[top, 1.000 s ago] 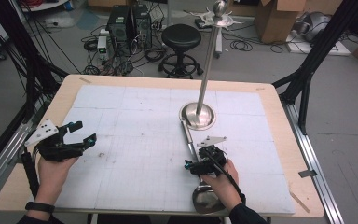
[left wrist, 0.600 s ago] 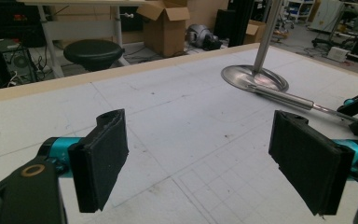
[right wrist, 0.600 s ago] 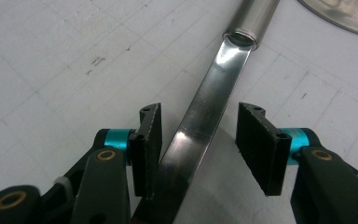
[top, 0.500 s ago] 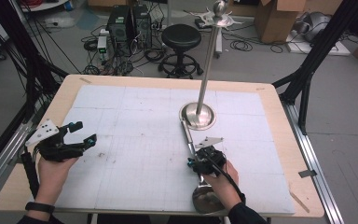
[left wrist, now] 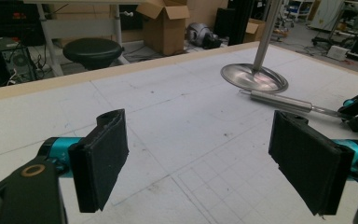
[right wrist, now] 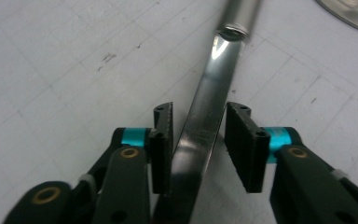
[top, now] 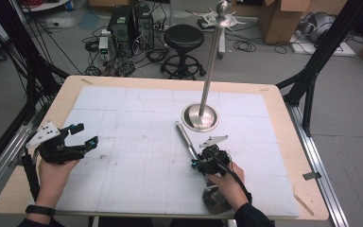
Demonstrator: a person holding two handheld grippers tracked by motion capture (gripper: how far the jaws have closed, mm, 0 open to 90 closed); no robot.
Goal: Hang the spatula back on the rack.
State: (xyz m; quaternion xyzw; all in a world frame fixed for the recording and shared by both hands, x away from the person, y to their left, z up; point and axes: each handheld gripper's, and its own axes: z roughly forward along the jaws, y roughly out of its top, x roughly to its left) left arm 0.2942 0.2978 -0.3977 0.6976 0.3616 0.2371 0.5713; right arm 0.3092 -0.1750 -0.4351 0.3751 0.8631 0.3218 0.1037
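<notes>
A steel ladle [top: 184,135] lies flat on the white grid mat, thick handle toward the far side, its bowl [top: 215,201] half hidden under the right hand. My right gripper [top: 197,163] has its jaws closed around the ladle's flat shaft [right wrist: 205,121], which runs slanted between both pads. An upright steel stand [top: 210,66] with a round base [top: 200,116] stands just beyond the handle. My left gripper [top: 86,134] hovers at the mat's left, wide open, nothing between its pads [left wrist: 100,163]. From there the ladle handle [left wrist: 279,101] and stand base [left wrist: 254,77] lie far right.
The wooden table [top: 274,94] carries the white mat [top: 137,142]. Behind the table stand a black stool [top: 183,40], computer cases [top: 125,21] with cables, and cardboard boxes [top: 279,19]. Black frame legs [top: 312,71] rise at the right.
The right gripper has shifted slightly along the ladle's shaft and stays low on it. The left gripper has held its place, open.
</notes>
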